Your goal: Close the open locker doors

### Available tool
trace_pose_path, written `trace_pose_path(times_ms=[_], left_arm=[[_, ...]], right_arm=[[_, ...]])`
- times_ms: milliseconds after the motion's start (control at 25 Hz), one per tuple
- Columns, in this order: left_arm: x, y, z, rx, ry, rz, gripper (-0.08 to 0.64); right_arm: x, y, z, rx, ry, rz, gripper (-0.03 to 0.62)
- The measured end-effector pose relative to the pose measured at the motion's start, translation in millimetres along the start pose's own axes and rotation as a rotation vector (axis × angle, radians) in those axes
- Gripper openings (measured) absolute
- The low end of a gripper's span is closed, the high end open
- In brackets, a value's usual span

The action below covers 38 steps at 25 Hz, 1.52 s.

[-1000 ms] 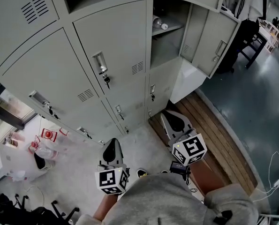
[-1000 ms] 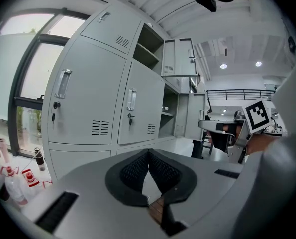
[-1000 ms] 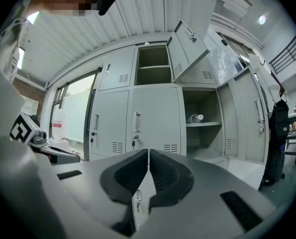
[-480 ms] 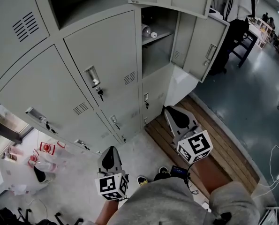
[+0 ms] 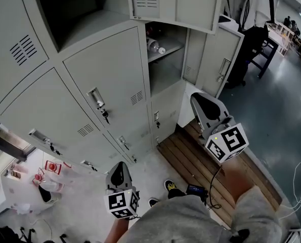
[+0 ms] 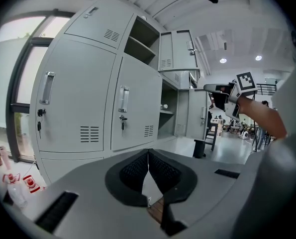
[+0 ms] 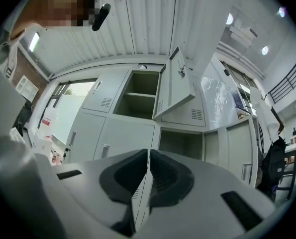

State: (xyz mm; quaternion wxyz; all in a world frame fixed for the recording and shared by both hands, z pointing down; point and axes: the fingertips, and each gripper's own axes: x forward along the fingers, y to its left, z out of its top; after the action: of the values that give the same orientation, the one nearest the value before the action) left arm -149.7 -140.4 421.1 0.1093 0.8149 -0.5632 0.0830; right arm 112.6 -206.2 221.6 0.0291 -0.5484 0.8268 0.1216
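A bank of grey lockers fills the head view. The upper locker (image 5: 72, 11) stands open, its door (image 5: 170, 4) swung out to the right. Below it the middle locker (image 5: 163, 59) is open too, with its door (image 5: 217, 62) hanging out at the right. My right gripper (image 5: 202, 102) is shut and empty, raised in front of the middle locker's door and apart from it. In its own view the right gripper (image 7: 148, 152) points up at the upper door (image 7: 175, 86). My left gripper (image 5: 120, 165) is low by the floor, shut and empty, and in its own view the left gripper (image 6: 148, 151) faces closed doors.
Bottles (image 5: 154, 45) lie on the shelf inside the middle locker. A wooden slatted bench (image 5: 201, 158) runs along the floor under my right gripper. Plastic bottles and red-labelled items (image 5: 44, 178) sit on the floor at the left. A dark table (image 5: 264, 47) stands at the far right.
My right gripper has risen and moved right, closer to the middle locker's open door. The head view has tilted up, showing more of the upper open locker. The left gripper barely shifted.
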Motion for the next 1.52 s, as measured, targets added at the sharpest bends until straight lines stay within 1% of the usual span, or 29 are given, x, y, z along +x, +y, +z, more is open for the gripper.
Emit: trace_pose_path(times_ms=[200,400,520,600,680,760,840,960,1080,1200,1520], left_arm=[[19.3,-12.3,17.3,0.009,-0.02,0.019,0.011],[38.3,-23.8,28.3,0.02,-0.027,0.028,0.011],[50.9,-28.7,33.2,0.011,-0.033,0.032,0.011],[57.0,-30.9,36.4,0.0,-0.039,0.035,0.011],[61.9,-33.6,39.5,0.0,-0.045,0.038,0.011],[67.2,-37.3,41.3,0.004,-0.049,0.037,0.011],[72.1,-41.3,41.1,0.005,-0.049,0.036,0.01],[77.3,-44.6,39.1,-0.005,-0.042,0.04,0.011],[80.8,-45.9,36.9,-0.015,-0.036,0.047,0.011],[82.9,-47.0,37.3,-0.015,-0.038,0.055,0.01],[81.3,-42.1,32.4,-0.021,-0.032,0.103,0.011]], right_arm=[[20.2,-33.9,30.7,0.027,-0.079,0.052,0.035],[38.5,-62.5,66.2,0.082,-0.17,0.117,0.035],[43.2,-85.6,88.6,0.107,-0.223,0.132,0.037],[42.7,-101.6,98.9,0.146,-0.253,0.136,0.038],[40.3,-115.4,106.4,0.185,-0.278,0.138,0.05],[40.0,-124.3,112.6,0.202,-0.292,0.152,0.066],[42.1,-128.0,117.4,0.216,-0.295,0.184,0.093],[43.0,-128.5,124.2,0.23,-0.314,0.234,0.1],[43.8,-129.9,127.9,0.215,-0.334,0.246,0.1],[46.9,-133.5,130.0,0.249,-0.348,0.263,0.098],[47.6,-133.2,130.7,0.293,-0.377,0.307,0.087]])
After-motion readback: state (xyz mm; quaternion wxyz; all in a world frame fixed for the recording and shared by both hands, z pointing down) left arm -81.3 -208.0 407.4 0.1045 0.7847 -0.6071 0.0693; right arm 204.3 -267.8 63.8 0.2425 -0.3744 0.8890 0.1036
